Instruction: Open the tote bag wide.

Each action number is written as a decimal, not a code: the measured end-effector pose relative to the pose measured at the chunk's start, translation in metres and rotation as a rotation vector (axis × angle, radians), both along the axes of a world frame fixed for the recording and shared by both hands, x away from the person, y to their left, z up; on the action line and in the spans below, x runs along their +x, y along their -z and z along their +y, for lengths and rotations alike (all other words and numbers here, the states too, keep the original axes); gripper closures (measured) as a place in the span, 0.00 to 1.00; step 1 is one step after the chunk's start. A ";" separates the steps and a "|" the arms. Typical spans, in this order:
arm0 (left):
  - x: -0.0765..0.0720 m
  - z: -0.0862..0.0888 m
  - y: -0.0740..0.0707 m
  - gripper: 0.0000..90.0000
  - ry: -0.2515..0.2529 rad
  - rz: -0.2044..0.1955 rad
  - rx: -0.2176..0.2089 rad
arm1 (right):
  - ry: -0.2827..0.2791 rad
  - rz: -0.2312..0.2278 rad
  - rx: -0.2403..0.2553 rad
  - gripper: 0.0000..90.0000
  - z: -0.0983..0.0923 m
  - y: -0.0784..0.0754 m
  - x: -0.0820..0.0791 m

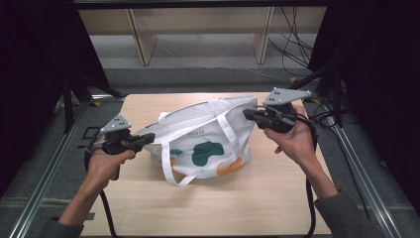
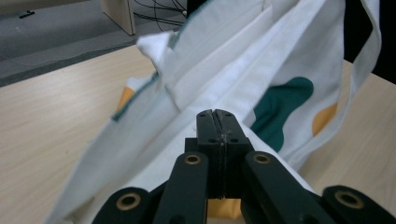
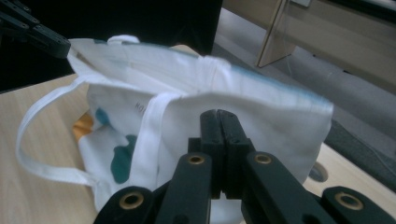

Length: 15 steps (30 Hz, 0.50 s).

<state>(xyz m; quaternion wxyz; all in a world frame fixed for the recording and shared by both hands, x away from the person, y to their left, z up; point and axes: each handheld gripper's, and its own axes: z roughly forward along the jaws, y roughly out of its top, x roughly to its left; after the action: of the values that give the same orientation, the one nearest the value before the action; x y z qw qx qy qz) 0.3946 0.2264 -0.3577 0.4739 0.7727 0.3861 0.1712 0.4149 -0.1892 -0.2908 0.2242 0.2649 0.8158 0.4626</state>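
A white tote bag point(image 1: 208, 134) printed with green and orange blobs stands stretched between my two grippers, its bottom resting on the wooden table point(image 1: 237, 203). My left gripper point(image 1: 150, 137) is shut on the bag's left top corner; in the left gripper view the jaws point(image 2: 218, 115) are pressed together with the cloth point(image 2: 224, 60) right at them. My right gripper point(image 1: 246, 114) is shut on the right top corner, and its closed jaws point(image 3: 220, 115) sit against the rim point(image 3: 261, 105). One white strap point(image 1: 171, 173) hangs in a loop down the front.
Light wooden shelf legs point(image 1: 143, 44) stand on the grey floor beyond the table. Black cables point(image 1: 292, 44) trail at the back right. Metal rails point(image 1: 49, 173) run along both sides of the table. Dark curtains close in left and right.
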 end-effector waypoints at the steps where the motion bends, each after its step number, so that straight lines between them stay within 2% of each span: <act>1: 0.000 0.000 0.000 0.99 0.000 0.000 0.000 | 0.000 -0.001 -0.007 1.00 0.004 -0.004 0.004; 3: 0.013 -0.004 -0.004 0.99 -0.004 0.007 0.002 | 0.001 -0.001 -0.026 1.00 0.010 -0.012 0.013; 4: 0.017 -0.006 -0.005 0.99 -0.005 0.010 0.007 | 0.005 -0.016 -0.028 1.00 0.014 -0.014 0.018; 5: 0.017 -0.006 -0.005 0.98 -0.005 0.010 0.007 | 0.013 0.001 -0.032 1.00 0.017 -0.015 0.021; 6: 0.024 -0.008 -0.005 0.98 -0.013 0.020 0.028 | 0.016 0.012 -0.042 1.00 0.020 -0.016 0.025; 8: 0.028 -0.009 -0.003 0.98 -0.010 0.025 0.031 | 0.016 0.006 -0.050 1.00 0.023 -0.016 0.030; 9: 0.032 -0.011 -0.001 0.98 -0.010 0.030 0.022 | 0.026 0.003 -0.073 1.00 0.027 -0.014 0.039; 10: 0.036 -0.012 0.003 0.98 -0.014 0.039 0.018 | 0.033 0.033 -0.072 1.00 0.029 -0.012 0.040; 11: 0.036 -0.012 0.003 0.98 -0.014 0.039 0.018 | 0.033 0.033 -0.072 1.00 0.029 -0.012 0.040; 12: 0.041 -0.012 0.009 0.98 -0.010 0.050 0.034 | 0.028 0.050 -0.107 1.00 0.032 -0.004 0.047; 13: 0.043 -0.012 0.013 0.98 -0.016 0.060 0.029 | 0.025 0.056 -0.128 1.00 0.033 0.000 0.050; 14: 0.045 -0.011 0.018 0.98 -0.020 0.065 0.029 | 0.040 0.105 -0.135 1.00 0.034 0.005 0.049; 15: 0.045 -0.011 0.018 0.97 -0.020 0.065 0.029 | 0.040 0.105 -0.135 1.00 0.034 0.005 0.049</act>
<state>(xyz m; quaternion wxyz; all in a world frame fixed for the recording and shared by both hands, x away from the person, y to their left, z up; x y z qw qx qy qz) 0.4400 0.2152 -0.3754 0.4481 0.7807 0.4067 0.1563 0.4642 -0.1553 -0.2962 0.2077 0.2895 0.8503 0.3874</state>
